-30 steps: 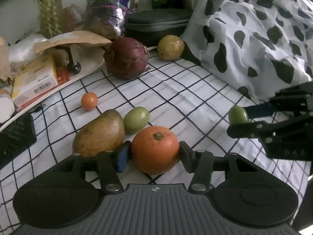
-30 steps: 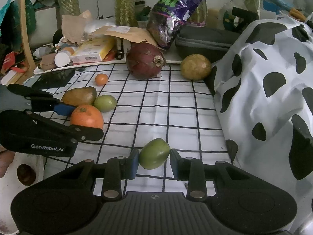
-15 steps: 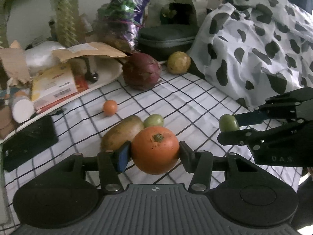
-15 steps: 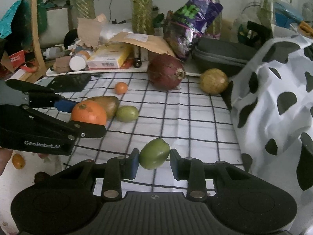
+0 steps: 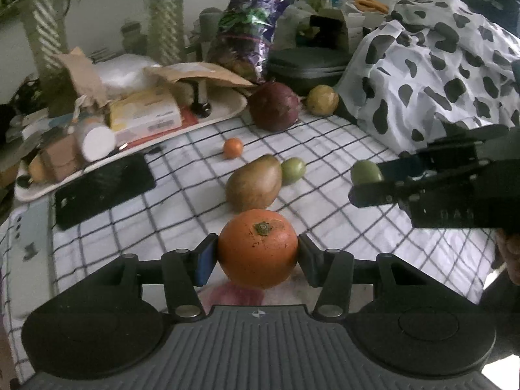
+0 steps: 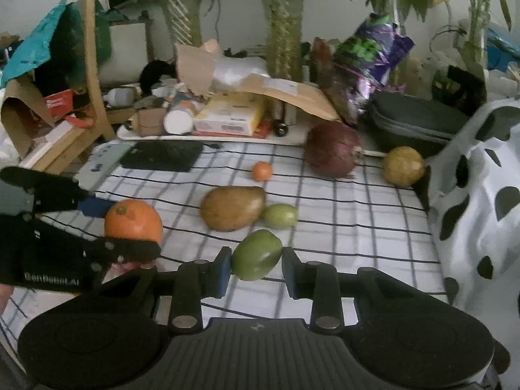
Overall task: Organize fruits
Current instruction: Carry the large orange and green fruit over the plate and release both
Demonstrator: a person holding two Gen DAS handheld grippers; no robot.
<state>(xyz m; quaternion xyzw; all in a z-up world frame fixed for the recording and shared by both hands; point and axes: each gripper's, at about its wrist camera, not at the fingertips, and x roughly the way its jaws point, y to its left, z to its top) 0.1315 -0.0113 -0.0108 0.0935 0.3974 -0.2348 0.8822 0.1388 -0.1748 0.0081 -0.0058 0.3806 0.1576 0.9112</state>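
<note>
**Both grippers carry fruit above the checked cloth**

The left gripper (image 5: 256,255) is clamped on an orange (image 5: 257,248) over the near edge of the checked cloth (image 5: 325,149). The right gripper (image 6: 256,261) is clenched around a green fruit (image 6: 256,254), also lifted. Mid-cloth lie a brown mango (image 6: 231,207) touching a second green fruit (image 6: 280,215); a small orange fruit (image 6: 262,171) sits beyond, a dark red fruit (image 6: 331,154) and a yellow fruit (image 6: 403,165) at the far edge.

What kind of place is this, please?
Probably a home, at a cluttered table: a checked cloth with loose fruit such as a mango, potted plants behind, and a tray of household odds and ends.
</note>
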